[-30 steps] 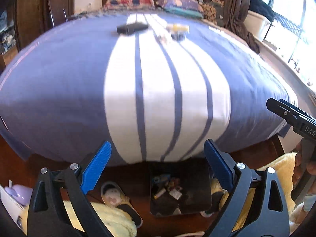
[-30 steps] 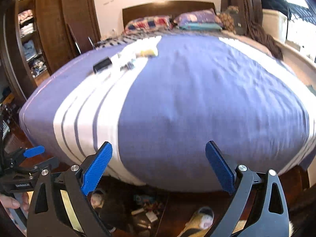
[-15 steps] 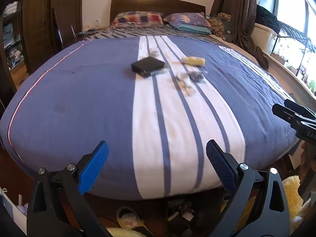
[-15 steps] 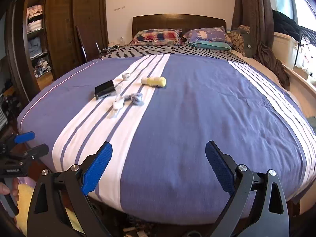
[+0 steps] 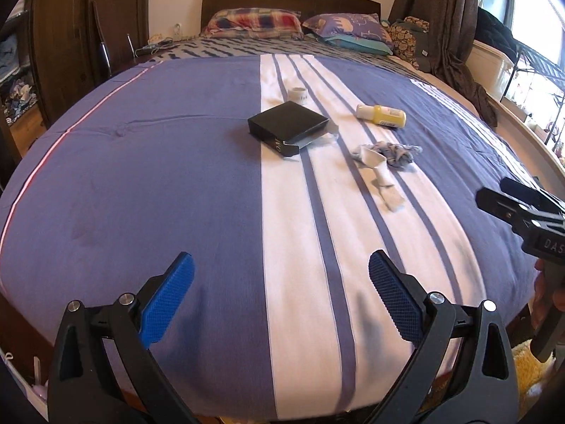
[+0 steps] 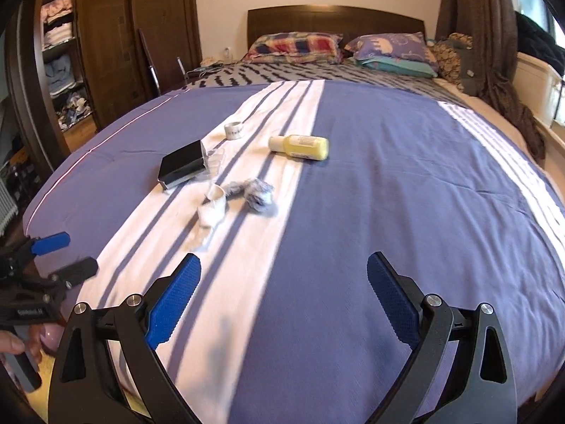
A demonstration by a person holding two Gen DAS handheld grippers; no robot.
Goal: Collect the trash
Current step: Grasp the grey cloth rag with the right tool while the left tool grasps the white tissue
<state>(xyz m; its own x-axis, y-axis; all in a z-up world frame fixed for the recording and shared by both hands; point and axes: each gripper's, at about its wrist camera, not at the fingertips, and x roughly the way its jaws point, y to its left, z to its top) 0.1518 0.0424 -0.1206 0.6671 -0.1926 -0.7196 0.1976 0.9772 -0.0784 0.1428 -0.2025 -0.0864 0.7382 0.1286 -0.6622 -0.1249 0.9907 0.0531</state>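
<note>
Step in hand: I judge this the approach; nothing is picked up yet.
My left gripper: jaws spread wide, empty, poised over the near part of the bed.
My right gripper: also spread wide and empty, over the blue cover.
Trash: a yellow bottle lying on its side, a small white roll, a white sock touching a grey crumpled wad, and a black box with clear wrapping just beside it.
Where: all clustered on the white stripes, mid-bed, well apart from both grippers.
Next move: I would reach forward to the sock, the nearest piece, lower the fingers either side and close.
Caution: soft cloth may drag the wad along.
</note>
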